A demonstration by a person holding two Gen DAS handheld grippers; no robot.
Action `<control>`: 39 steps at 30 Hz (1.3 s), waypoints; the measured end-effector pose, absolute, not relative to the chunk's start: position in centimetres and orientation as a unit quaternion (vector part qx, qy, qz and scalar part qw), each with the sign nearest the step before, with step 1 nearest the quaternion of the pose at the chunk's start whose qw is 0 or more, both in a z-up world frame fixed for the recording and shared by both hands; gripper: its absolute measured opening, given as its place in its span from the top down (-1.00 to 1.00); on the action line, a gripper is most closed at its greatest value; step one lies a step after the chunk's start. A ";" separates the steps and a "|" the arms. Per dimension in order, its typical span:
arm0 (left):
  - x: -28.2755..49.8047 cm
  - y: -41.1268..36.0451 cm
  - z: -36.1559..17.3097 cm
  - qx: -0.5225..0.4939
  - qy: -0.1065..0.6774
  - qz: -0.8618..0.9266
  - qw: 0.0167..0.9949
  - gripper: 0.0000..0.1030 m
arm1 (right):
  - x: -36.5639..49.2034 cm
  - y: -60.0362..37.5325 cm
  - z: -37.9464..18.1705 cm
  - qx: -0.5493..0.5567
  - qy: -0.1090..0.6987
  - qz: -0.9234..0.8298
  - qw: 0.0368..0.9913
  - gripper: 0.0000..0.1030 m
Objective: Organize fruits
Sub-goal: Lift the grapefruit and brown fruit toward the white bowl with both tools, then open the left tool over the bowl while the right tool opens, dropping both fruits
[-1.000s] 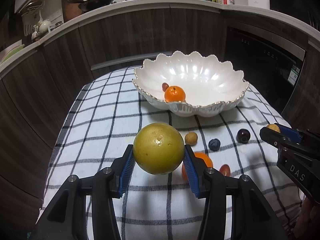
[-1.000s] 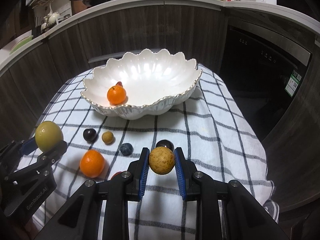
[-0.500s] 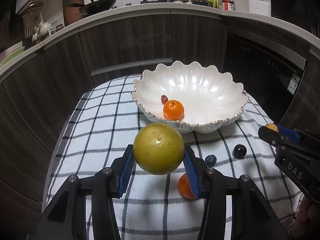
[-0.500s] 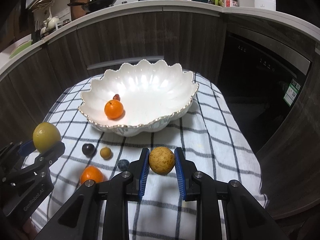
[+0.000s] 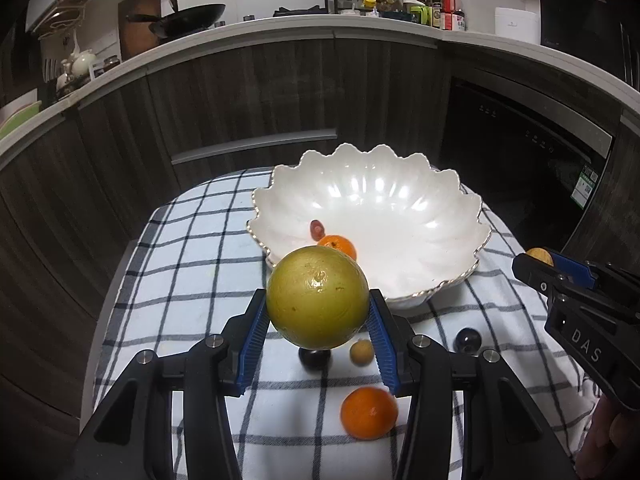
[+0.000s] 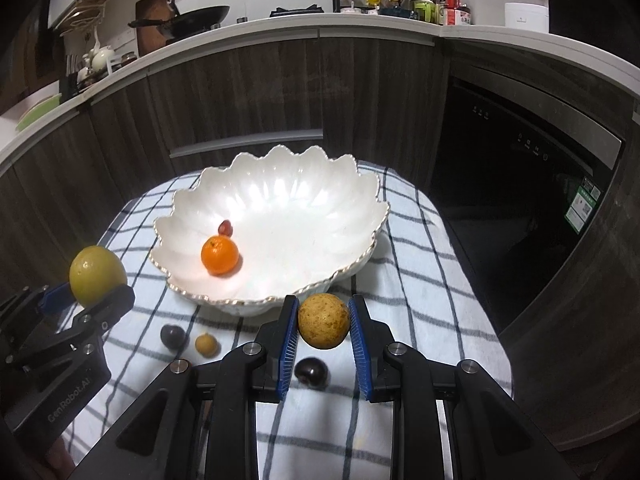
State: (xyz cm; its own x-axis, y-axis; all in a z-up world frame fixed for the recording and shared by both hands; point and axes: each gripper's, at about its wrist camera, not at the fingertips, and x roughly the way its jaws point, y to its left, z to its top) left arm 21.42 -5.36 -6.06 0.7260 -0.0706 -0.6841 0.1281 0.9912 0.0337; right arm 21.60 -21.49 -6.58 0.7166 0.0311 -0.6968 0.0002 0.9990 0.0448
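My left gripper (image 5: 318,312) is shut on a large yellow-green fruit (image 5: 318,297), held in the air before the near rim of the white scalloped bowl (image 5: 400,200). My right gripper (image 6: 324,322) is shut on a small speckled tan fruit (image 6: 324,321), also lifted near the bowl (image 6: 280,196). Inside the bowl lie an orange (image 6: 219,255) and a small red fruit (image 6: 226,227). On the checked cloth (image 5: 180,272) rest another orange (image 5: 369,412), a small tan fruit (image 5: 362,353) and dark round fruits (image 5: 468,338), (image 6: 311,372).
The small table stands close to dark wooden cabinets (image 5: 240,100) with a crowded counter above. A black appliance front (image 6: 520,184) is to the right. The cloth's edges drop off on the left and right.
Both grippers have risen and moved toward the bowl with their fruits. The bowl's inside now shows more fully, and the loose fruits have slid lower in both views.
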 end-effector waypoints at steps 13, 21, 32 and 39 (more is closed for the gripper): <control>24.4 -6.8 -6.3 0.035 0.382 -0.074 0.921 0.07 | 24.7 -22.7 -5.7 0.025 0.365 0.007 0.930 0.48; 26.3 -7.3 -6.7 0.033 0.393 -0.077 0.916 0.07 | 27.2 -22.8 -5.6 0.021 0.365 0.010 0.931 0.48; 28.4 -8.3 -7.4 0.030 0.402 -0.082 0.912 0.07 | 29.8 -22.9 -6.2 0.016 0.374 0.007 0.927 0.48; 29.6 -9.0 -8.0 0.027 0.410 -0.082 0.908 0.07 | 31.5 -23.4 -6.6 0.014 0.380 0.009 0.925 0.48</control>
State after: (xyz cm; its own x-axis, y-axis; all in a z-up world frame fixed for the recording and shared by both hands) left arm 29.56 -8.98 -8.00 0.6502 -0.1267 -0.7492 0.1712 0.9851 -0.0181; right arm 31.45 -23.37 -6.62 0.7114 0.0265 -0.7023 -0.0052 0.9995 0.0324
